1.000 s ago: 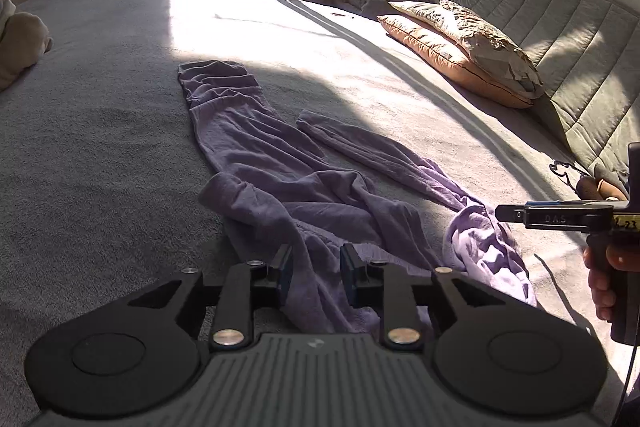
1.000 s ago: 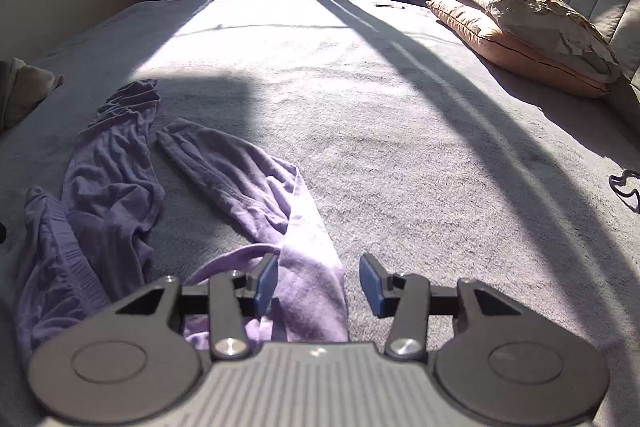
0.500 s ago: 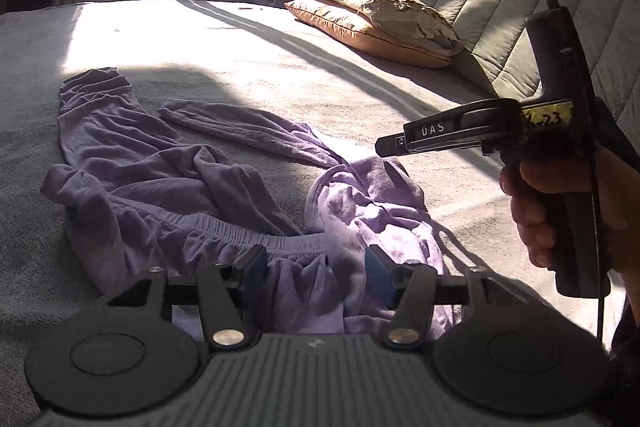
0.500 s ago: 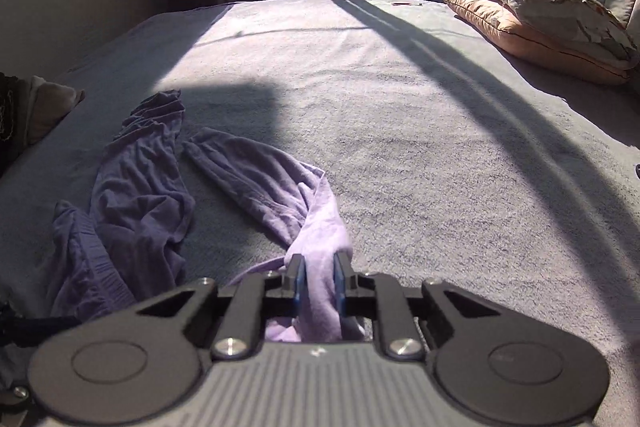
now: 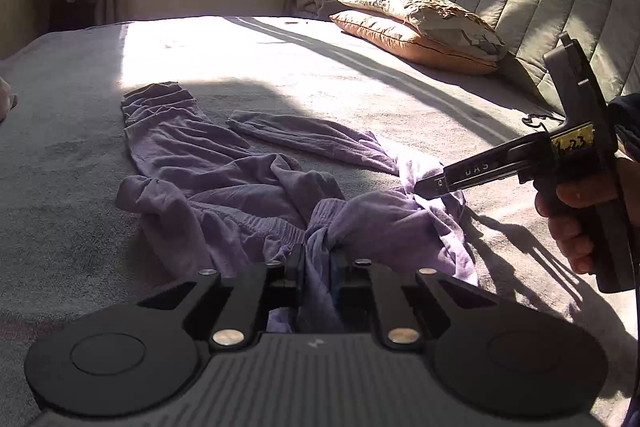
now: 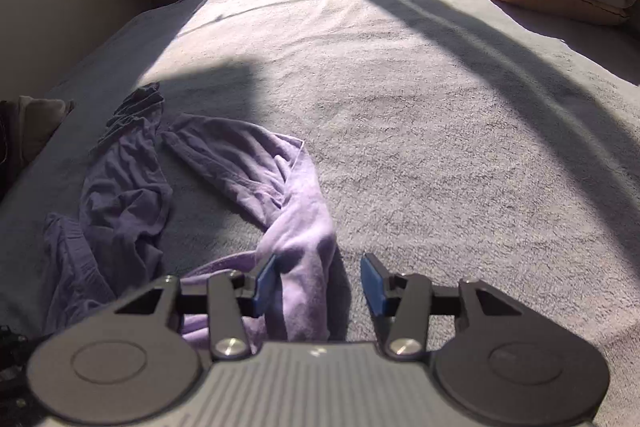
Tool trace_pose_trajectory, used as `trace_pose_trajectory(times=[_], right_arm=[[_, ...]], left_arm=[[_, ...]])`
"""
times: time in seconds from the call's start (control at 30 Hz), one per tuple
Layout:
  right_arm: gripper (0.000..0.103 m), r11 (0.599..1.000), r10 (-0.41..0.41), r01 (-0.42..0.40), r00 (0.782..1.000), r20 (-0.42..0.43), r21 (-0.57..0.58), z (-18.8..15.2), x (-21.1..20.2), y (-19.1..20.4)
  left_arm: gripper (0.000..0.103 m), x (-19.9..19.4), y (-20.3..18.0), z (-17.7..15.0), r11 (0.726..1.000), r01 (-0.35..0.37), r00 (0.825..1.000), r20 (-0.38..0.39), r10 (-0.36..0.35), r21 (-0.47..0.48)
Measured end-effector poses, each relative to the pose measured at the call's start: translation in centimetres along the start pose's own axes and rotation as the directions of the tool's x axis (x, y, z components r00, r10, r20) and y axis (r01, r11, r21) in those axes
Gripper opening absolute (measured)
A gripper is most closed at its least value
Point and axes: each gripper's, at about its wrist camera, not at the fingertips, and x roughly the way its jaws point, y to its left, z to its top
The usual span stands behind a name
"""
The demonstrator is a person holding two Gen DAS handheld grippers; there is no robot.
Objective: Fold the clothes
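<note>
A: On the grey bed, purple trousers lie rumpled, legs toward the window. Left gripper?

B: Clamped on the bunched waistband.

A: Right gripper?

B: Fingers apart, fabric lying loose between them. Pillows far right, by the headboard.

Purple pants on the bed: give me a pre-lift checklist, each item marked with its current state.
1. Left gripper clamped on the crumpled purple fabric pants: ok, waistband cloth bunched between its fingers.
2. Right gripper clamped: not ok, fingers apart, with a fold of cloth lying loose between them.
3. Pants legs flat: not ok, twisted and wrinkled.
4. Room on the grey bed cover for spreading: ok.
5. Stacked tan pillows away from the pants: ok.
6. Both grips at matching waistband corners: cannot tell.
</note>
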Motion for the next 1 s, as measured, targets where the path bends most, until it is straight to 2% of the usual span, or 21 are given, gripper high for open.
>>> trace_pose_trajectory(times=[0.1,0.17,0.23,0.33,0.5,0.57,0.63,0.67,0.7,0.77,0.8,0.83,0.87,0.93,0.97,1.0], right_arm=[[0.011,0.984,0.017,-0.018,1.0,-0.007,-0.178,-0.8,0.4,3.4],[0.008,0.976,0.066,-0.061,0.998,0.014,-0.21,-0.9,-0.1,4.7],[0.008,0.971,0.119,-0.097,0.989,0.088,-0.221,-0.6,-1.6,5.5],[0.007,0.975,0.172,-0.134,0.96,0.22,-0.178,0.4,-4.3,5.6],[0.006,0.978,0.207,-0.206,0.9,0.383,-0.044,1.4,-7.2,3.9],[0.006,0.98,0.184,-0.197,0.877,0.443,-0.017,1.5,-8.1,3.7],[0.0,0.988,0.135,-0.157,0.846,0.517,-0.001,1.6,-9.1,3.7],[0.0,0.995,0.077,-0.099,0.811,0.58,0.006,1.5,-10.3,3.7],[0.0,0.999,0.019,-0.039,0.766,0.642,0.017,1.4,-11.5,3.6],[0.0,0.998,0.0,-0.045,0.681,0.732,0.043,1.3,-13.9,3.0],[0.0,0.997,0.0,-0.06,0.658,0.753,0.051,1.5,-14.9,2.6],[0.001,0.996,0.014,-0.072,0.669,0.743,0.047,1.8,-15.2,2.3],[0.003,0.995,0.018,-0.078,0.719,0.695,0.055,2.2,-14.0,1.9],[0.022,0.993,0.026,-0.086,0.816,0.577,0.077,2.8,-11.4,1.1],[0.035,0.992,0.016,-0.079,0.858,0.514,0.102,2.8,-9.8,1.0],[0.036,0.987,0.006,-0.073,0.908,0.419,0.144,2.9,-7.5,0.6]], left_arm=[[0.013,-2.0,2.5,0.9,0.998,-0.015,0.999,0.039,0.017,-0.054],[0.013,-3.5,4.8,1.8,0.994,-0.044,0.996,0.066,0.051,-0.101],[0.013,-5.0,7.1,2.7,0.983,-0.032,0.993,0.103,0.052,-0.178],[0.013,-7.3,10.6,3.9,0.957,-0.008,0.986,0.159,0.056,-0.29],[0.013,-9.8,13.0,5.3,0.927,0.082,0.971,0.238,0.008,-0.365],[0.013,-10.3,13.0,5.6,0.92,0.116,0.964,0.264,-0.014,-0.374],[0.013,-10.9,12.9,5.9,0.92,0.13,0.953,0.301,-0.014,-0.37],[0.013,-11.2,12.9,6.0,0.921,0.133,0.946,0.324,-0.008,-0.365],[0.013,-11.6,12.9,6.2,0.922,0.138,0.938,0.347,-0.004,-0.361],[0.013,-12.0,12.7,6.4,0.92,0.163,0.926,0.376,-0.019,-0.357],[0.013,-12.0,12.5,6.4,0.922,0.171,0.925,0.378,-0.029,-0.347],[0.013,-11.9,12.3,6.5,0.929,0.164,0.929,0.367,-0.033,-0.331],[0.013,-11.9,11.9,6.4,0.938,0.143,0.936,0.351,-0.024,-0.316],[0.013,-11.9,11.8,6.0,0.949,0.111,0.945,0.328,-0.009,-0.293],[0.013,-12.1,12.0,5.8,0.949,0.112,0.947,0.32,-0.012,-0.296],[0.013,-12.2,12.2,5.6,0.948,0.112,0.95,0.312,-0.014,-0.298]])
